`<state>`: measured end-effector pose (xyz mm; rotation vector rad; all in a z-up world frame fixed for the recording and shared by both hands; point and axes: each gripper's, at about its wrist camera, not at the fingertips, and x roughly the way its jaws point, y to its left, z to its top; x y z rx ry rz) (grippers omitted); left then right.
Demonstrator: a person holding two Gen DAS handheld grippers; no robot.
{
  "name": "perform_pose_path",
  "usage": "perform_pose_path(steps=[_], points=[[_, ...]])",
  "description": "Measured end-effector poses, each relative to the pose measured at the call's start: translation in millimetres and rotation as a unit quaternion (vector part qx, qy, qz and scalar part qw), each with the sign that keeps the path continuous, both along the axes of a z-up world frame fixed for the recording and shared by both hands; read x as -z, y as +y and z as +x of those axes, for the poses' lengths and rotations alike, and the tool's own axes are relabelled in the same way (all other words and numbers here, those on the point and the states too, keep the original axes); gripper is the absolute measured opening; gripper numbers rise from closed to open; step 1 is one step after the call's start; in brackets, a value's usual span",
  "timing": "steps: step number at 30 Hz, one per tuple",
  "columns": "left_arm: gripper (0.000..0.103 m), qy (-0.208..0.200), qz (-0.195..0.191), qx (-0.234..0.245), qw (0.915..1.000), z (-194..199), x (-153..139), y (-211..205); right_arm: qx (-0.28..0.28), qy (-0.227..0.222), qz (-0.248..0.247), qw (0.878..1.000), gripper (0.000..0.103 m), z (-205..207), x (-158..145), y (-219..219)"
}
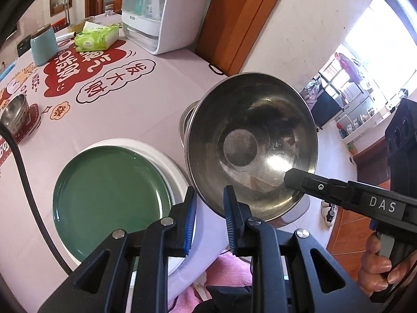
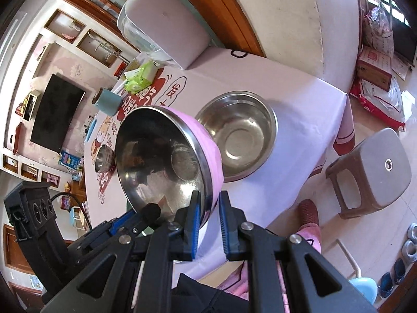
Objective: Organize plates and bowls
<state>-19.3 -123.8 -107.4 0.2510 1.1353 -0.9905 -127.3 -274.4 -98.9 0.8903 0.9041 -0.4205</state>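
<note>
A steel bowl with a pink outside [image 2: 166, 161] is held tilted above the table; it shows in the left wrist view [image 1: 250, 140] too. My right gripper [image 2: 209, 208] is shut on its rim. My left gripper [image 1: 209, 208] straddles the opposite rim; its fingers [image 1: 230, 208] stand a little apart. A larger steel bowl [image 2: 239, 135] sits on the table just beyond. A green plate [image 1: 109, 198] lies on a white plate [image 1: 172, 167] at the near edge. A small steel bowl [image 1: 14, 114] stands at far left.
A white dish-drying cabinet [image 1: 166, 10], a green tissue pack [image 1: 96, 37] and a blue canister [image 1: 44, 44] stand at the table's far side. A grey stool [image 2: 372, 180] stands on the floor to the right of the table edge.
</note>
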Motion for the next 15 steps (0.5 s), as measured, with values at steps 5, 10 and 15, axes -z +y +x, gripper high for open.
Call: perform_pose_path(steps=[5, 10, 15], points=[[0.019, 0.0, 0.009, -0.019, 0.9998, 1, 2, -19, -0.025, 0.014, 0.002, 1.0, 0.014, 7, 4, -22], [0.019, 0.005, 0.025, -0.042, 0.9988, 0, 6, -45, -0.057, 0.033, 0.019, 0.998, 0.014, 15, 12, -54], [0.019, 0.009, 0.04, -0.07, 0.9967, 2, 11, -65, -0.099, 0.051, 0.04, 0.993, 0.015, 28, 23, -82]])
